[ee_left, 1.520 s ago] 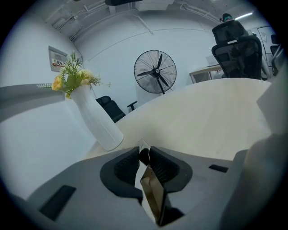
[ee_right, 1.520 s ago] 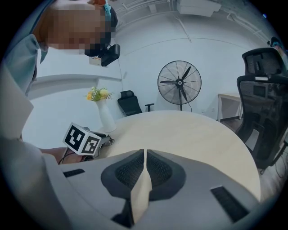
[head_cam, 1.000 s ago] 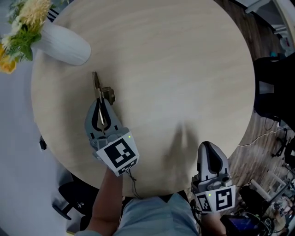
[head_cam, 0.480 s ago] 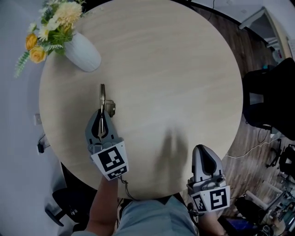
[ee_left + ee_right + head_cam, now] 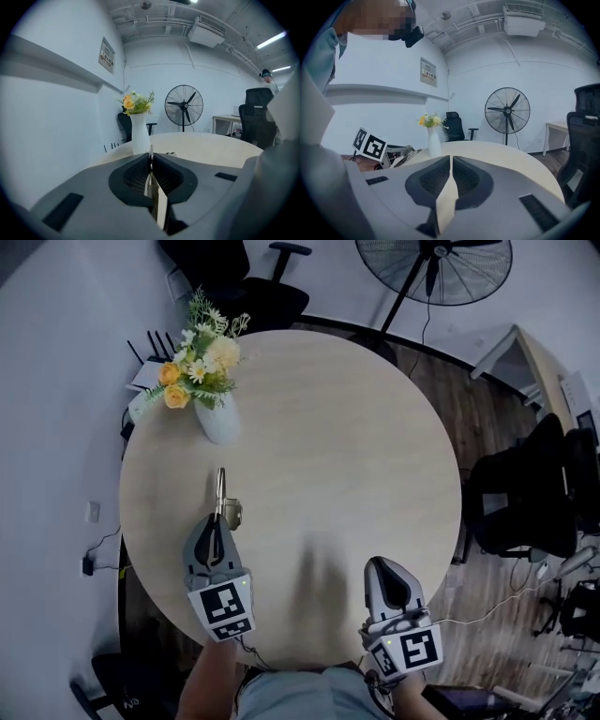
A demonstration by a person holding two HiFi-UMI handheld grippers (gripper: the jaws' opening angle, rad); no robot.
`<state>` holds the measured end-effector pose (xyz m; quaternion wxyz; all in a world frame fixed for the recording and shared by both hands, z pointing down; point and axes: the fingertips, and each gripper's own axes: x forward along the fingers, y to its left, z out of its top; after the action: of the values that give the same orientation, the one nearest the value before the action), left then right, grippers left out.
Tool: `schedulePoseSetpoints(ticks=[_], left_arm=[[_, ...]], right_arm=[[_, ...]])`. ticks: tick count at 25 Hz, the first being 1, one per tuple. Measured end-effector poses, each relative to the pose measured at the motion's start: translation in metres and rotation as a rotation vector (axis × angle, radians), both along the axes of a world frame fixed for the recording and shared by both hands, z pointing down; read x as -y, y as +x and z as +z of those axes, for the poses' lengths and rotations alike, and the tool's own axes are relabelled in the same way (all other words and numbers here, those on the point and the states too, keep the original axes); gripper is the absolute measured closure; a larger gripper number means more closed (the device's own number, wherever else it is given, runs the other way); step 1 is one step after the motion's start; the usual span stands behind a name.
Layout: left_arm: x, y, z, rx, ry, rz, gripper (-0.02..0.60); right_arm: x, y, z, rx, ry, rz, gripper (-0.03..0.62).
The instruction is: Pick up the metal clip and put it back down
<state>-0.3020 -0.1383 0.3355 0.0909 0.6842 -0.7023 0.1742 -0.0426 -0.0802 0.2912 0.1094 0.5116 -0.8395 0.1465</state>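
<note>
One metal clip (image 5: 221, 489) in left gripper (image 5: 217, 531), right gripper (image 5: 384, 570) closed

Slim brass-coloured metal clip (image 5: 222, 495), gripped

I see it pinched edge-on between my left gripper's (image 5: 217, 521) closed jaws, its long handle jutting forward past the tips.

Metal clip (image 5: 221, 486) rear hidden inside left tool (image 5: 217, 520); fan (image 5: 469, 276) cropped at top.

Pale wood-grain table (image 5: 375, 474), white vase (image 5: 218, 421), yellow-orange flowers (image 5: 192, 371), brassy metal clip (image 5: 221, 493), grey left gripper (image 5: 217, 519), black-and-white marker cube (image 5: 221, 609).
</note>
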Motion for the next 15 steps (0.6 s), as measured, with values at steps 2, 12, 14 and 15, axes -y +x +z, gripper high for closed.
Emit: schedulePoseSetpoints(ticks=[2,12,14,15], left_arm=[[-0.009,-0.009,-0.01,-0.013,0.019,-0.013,0.545],[-0.027,-0.023,-0.028,-0.055,0.074,-0.081,0.545],[-0.03,-0.015,-0.029,-0.049,0.074,-0.088,0.545],[-0.033,-0.012,-0.029,-0.047,0.072,-0.091,0.545]], right_arm=[[-0.001,-0.017,-0.01,-0.009,0.018,-0.039,0.545],[0.005,-0.06,-0.014,-0.013,0.035,-0.203,0.543],[0.008,-0.059,-0.008,0.003,0.028,-0.232,0.543],[0.007,-0.061,-0.005,0.015,0.025,-0.245,0.545]])
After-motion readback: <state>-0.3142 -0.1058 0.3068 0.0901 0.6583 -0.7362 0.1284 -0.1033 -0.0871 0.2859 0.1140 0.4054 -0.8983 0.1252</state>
